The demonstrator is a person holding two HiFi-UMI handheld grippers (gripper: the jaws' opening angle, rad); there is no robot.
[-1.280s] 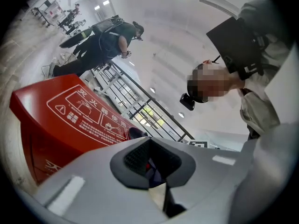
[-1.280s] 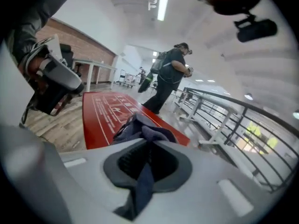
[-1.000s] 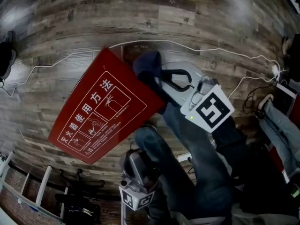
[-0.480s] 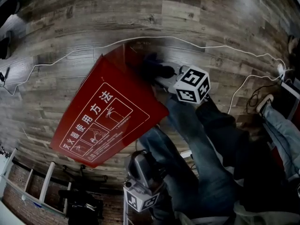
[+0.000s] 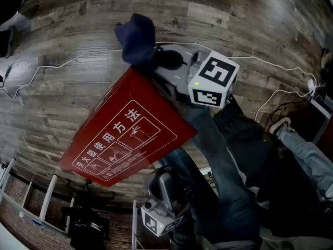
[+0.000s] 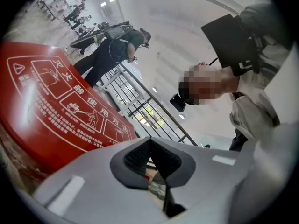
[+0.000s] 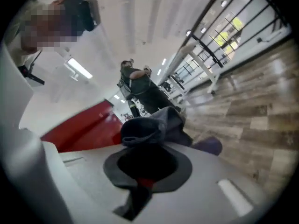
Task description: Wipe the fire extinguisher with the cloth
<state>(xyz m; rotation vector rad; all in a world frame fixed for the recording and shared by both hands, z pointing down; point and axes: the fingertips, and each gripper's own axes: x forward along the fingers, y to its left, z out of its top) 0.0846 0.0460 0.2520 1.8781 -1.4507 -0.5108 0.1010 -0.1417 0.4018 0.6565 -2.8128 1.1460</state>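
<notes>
Fire extinguisher box [image 5: 130,134]: a red box on the wooden floor [image 5: 250,14]. Its broad face carries white instruction panels and is turned up toward the head view.
Cloth [image 5: 136,35]: a dark blue bunch just past the box's far top corner. Whether it touches the red face cannot be told from above.
Right gripper [image 5: 158,60]: it reaches in over the box's far right edge, with jaws pinched on the cloth. In the right gripper view the cloth [image 7: 149,125] bulges out from between the pads, and the box [image 7: 79,127] is the red surface beyond the gripper [image 7: 145,148].
In the way: the right gripper's grey body and its marker cube [image 5: 213,79] cover the box's far right corner. The person's jeans-clad legs [image 5: 223,155] overlap the box's near right edge.
Left gripper [image 5: 165,184]: it is low beside the box's near right corner and apart from the cloth. In the left gripper view its pads [image 6: 135,155] meet at the tips with nothing clearly gripped, and the box [image 6: 46,106] fills the left side.
Around: a white cable [image 5: 281,64] trails over the floor beyond the box's far side. A pale metal railing [image 5: 31,207] stands off its near left corner. A second person's leg and shoe [image 5: 281,124] lie well to the right of the box.
</notes>
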